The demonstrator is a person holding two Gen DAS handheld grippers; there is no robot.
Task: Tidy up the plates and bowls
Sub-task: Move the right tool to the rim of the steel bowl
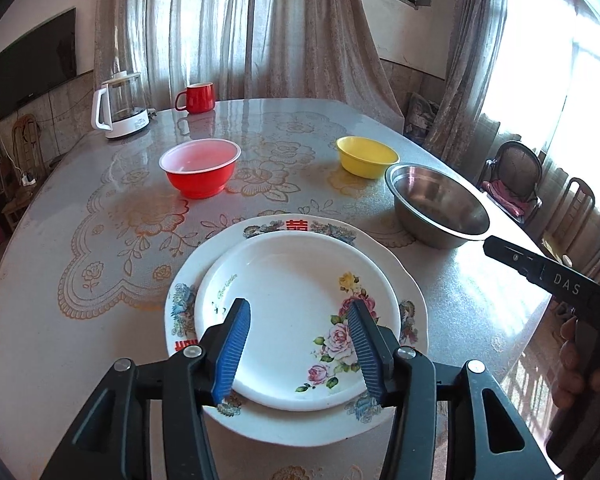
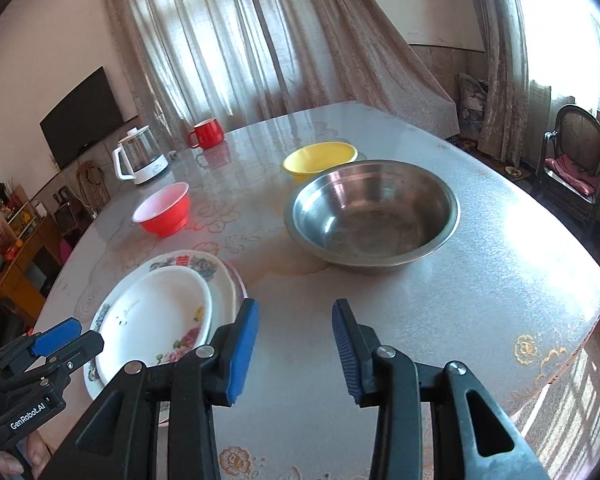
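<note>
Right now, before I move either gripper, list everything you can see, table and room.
Plates: at least two stacked, white with flowers, near table edge.
Steel bowl: one, silver, right of the plates.
Yellow bowl: one, behind the steel bowl.
Red bowl: one, white inside, left centre.
Red mug: one, far edge.
Kettle: one, clear with white base, far left.
Table: one, grey, floral pattern.
TV: one, black, left wall.
Curtains: beige, behind table.
Chairs: dark, right.
Left gripper: open, above plates.
Right gripper: open, above bare table.
</note>
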